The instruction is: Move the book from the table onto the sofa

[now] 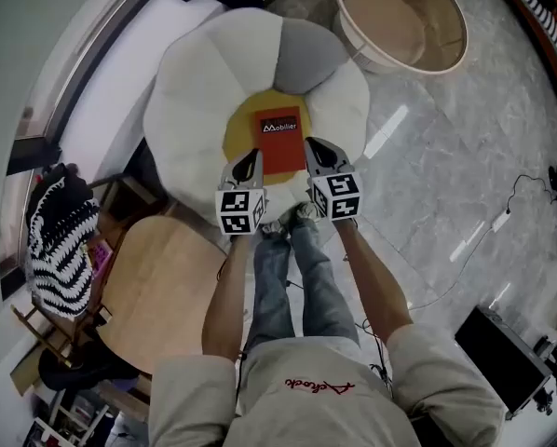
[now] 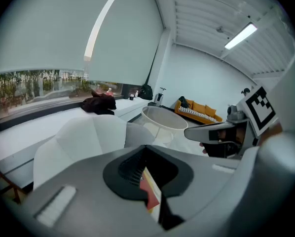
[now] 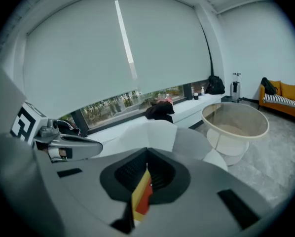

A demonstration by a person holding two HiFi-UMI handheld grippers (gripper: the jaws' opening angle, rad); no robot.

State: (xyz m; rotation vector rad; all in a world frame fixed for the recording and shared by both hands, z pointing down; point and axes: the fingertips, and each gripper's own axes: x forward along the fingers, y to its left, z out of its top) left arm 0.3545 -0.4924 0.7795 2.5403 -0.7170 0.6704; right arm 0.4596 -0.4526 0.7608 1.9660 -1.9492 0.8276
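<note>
A red book [image 1: 280, 141] with white print on its cover is held flat between my two grippers, above the yellow centre [image 1: 237, 140] of a white flower-shaped sofa [image 1: 204, 82]. My left gripper [image 1: 251, 161] is shut on the book's left edge. My right gripper [image 1: 315, 150] is shut on its right edge. In the left gripper view the book's red and white edge [image 2: 151, 192] sits pinched in the dark jaws. The right gripper view shows its yellow and red edge [image 3: 141, 197] clamped the same way.
A round wooden table [image 1: 157, 287] stands at the lower left beside my legs. A black-and-white striped thing [image 1: 60, 236] lies left of it. A round tub-shaped table [image 1: 400, 21] stands beyond the sofa at the right. A black box [image 1: 507, 357] and a cable [image 1: 502, 217] lie on the marble floor.
</note>
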